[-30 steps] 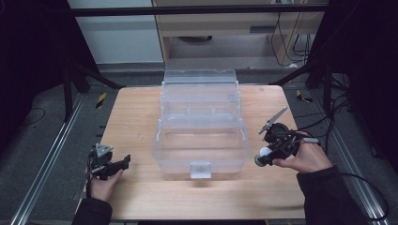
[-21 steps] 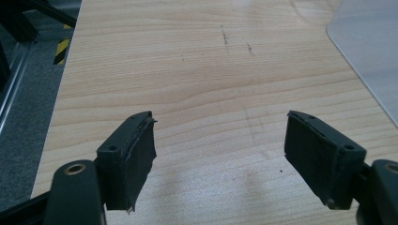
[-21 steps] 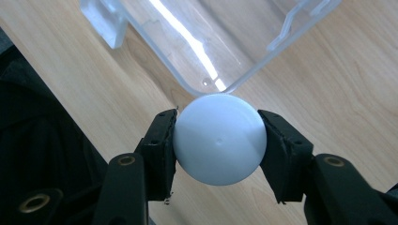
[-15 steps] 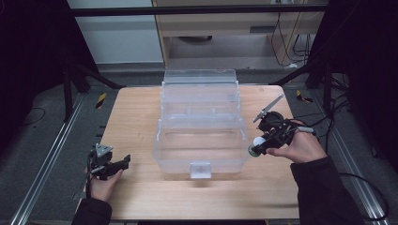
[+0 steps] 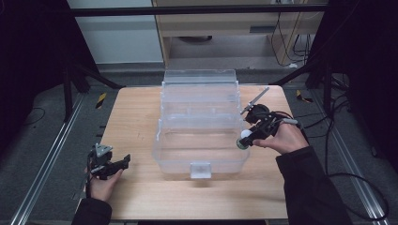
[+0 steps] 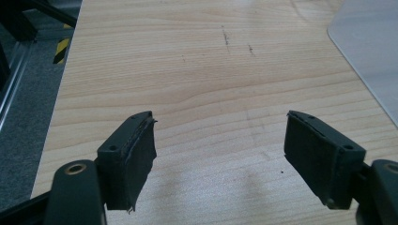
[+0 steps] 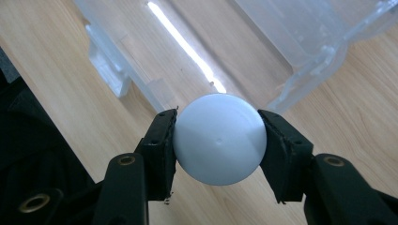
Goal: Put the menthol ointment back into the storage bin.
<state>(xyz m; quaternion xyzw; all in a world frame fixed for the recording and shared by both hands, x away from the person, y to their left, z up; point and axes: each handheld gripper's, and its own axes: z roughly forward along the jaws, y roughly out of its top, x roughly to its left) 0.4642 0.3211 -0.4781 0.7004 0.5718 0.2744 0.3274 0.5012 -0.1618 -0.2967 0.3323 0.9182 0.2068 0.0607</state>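
Note:
A clear plastic box (image 5: 199,126) with stepped trays stands open in the middle of the wooden table (image 5: 136,117). My right gripper (image 5: 244,139) hangs at the box's right front rim, shut on a white ball (image 7: 219,138) (image 5: 245,136), with the transparent box wall (image 7: 155,61) below it. My left gripper (image 5: 117,165) rests low over the table's front left, apart from the box. Its jaws stand wide open with bare wood between them (image 6: 220,140). The box's corner (image 6: 371,51) lies at the upper right of the left gripper view.
A latch tab (image 5: 201,169) juts from the box's front wall. The table's left edge (image 6: 61,93) drops to grey floor with a metal rail (image 5: 42,168). Cables (image 5: 356,178) trail off the right side. A cabinet (image 5: 225,23) stands behind the table.
My right gripper has carried the white ball up and leftward, from beside the box to over its right front rim. The left gripper has stayed still.

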